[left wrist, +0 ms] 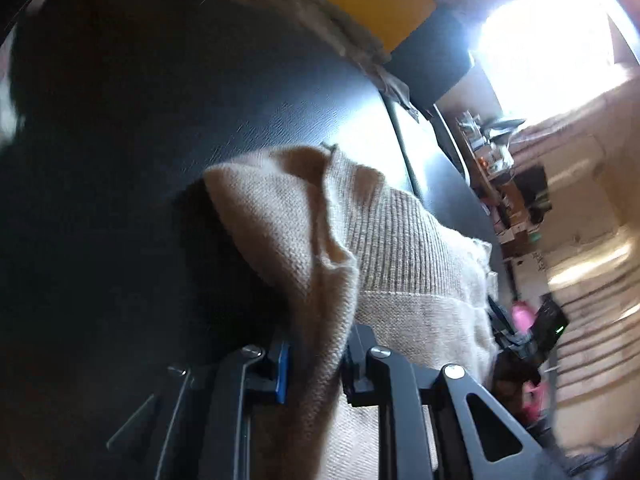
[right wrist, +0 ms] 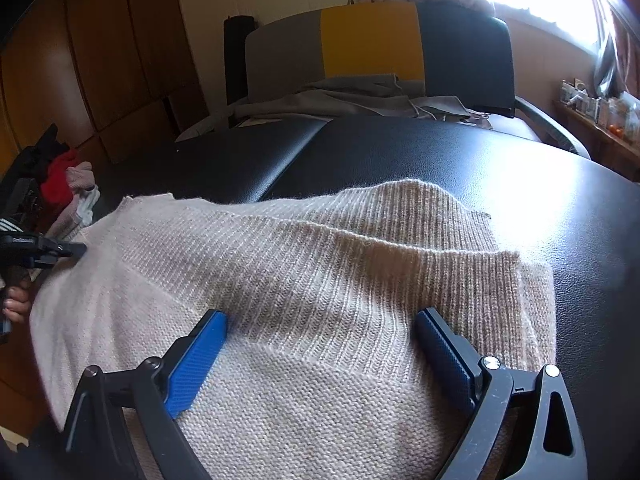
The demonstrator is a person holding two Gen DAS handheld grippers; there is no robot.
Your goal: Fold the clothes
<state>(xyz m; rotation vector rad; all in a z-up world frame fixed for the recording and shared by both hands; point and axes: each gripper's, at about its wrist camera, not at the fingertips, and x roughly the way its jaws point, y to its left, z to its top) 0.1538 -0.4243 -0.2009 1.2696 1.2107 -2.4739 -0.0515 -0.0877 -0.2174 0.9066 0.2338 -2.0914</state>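
**Inspector A:** Garment colour?

**Inspector B:** The sweater is beige knit, with a ribbed band above a plain-stitch body. The surface under it is black, leather-grained.

**Inspector A:** Grippers?

**Inspector B:** The right gripper is black with blue textured pads. The left gripper matches: black frame, blue pad.

**Inspector A:** Background?

**Inspector B:** The chair back has grey, yellow and dark panels. The clothes pile is red, pink, black and white.
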